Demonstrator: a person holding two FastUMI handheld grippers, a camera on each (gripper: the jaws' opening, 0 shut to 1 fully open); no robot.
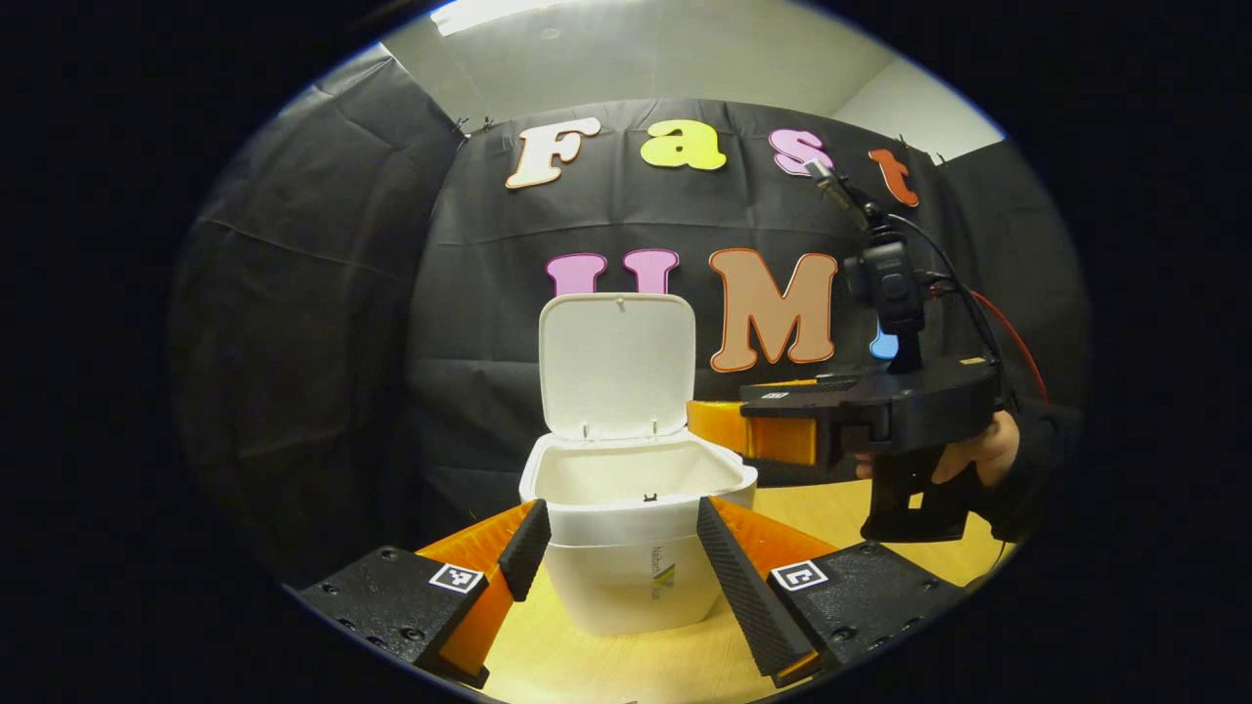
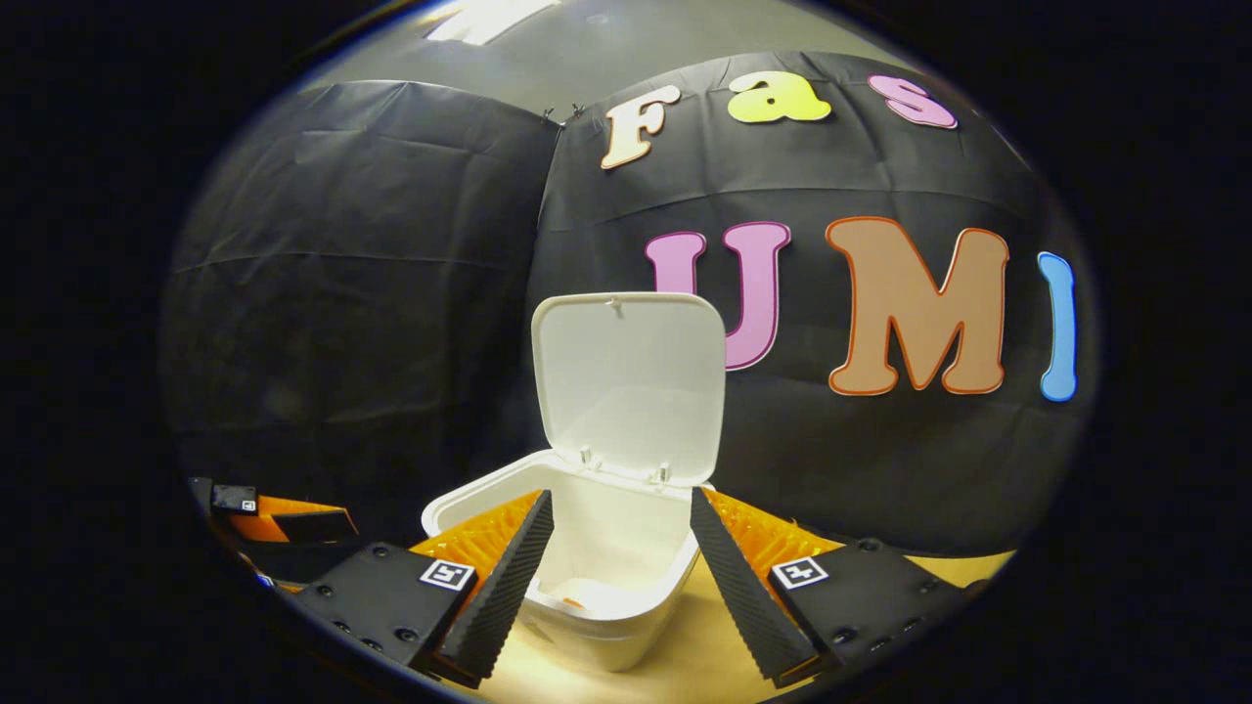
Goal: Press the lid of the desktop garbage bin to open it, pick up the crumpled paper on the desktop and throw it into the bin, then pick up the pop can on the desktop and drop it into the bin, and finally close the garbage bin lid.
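Dim booth, ceiling light [image 1: 489, 12] glaring overhead, sharp centre, fisheye-bent edges

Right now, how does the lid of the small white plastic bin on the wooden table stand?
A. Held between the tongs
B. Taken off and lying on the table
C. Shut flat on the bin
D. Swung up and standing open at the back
D: in the left gripper view the white hinged lid stands upright behind the open mouth of the small white plastic bin, hinged at its back rim.
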